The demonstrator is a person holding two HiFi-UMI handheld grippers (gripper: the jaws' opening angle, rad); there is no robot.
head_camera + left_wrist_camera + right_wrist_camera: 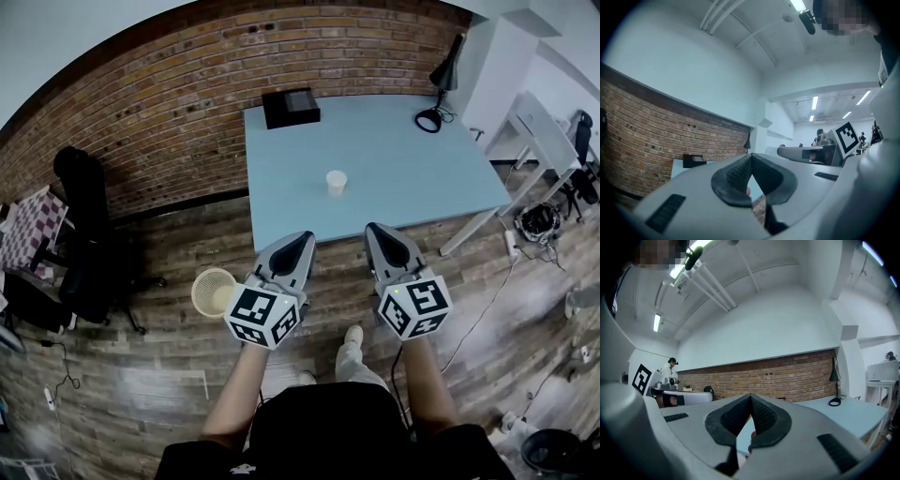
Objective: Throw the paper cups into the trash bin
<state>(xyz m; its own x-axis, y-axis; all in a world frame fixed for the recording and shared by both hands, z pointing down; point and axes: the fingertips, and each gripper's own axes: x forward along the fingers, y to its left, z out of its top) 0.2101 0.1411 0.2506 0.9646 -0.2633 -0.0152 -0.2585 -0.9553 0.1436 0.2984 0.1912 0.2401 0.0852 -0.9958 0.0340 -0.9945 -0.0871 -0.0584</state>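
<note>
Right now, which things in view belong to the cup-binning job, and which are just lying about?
Job: paper cup on the table; trash bin on the floor.
Lying about: black box, desk lamp, black chair.

Nothing you can actually read here, tbh. The closest thing to a sign is the black-and-white square markers on the left cube of the left gripper and on the right cube of the right gripper. They're just blocky patterns, no letters or numbers. The same kind of marker pops up at the right of the left gripper view and at the left of the right gripper view.
</note>
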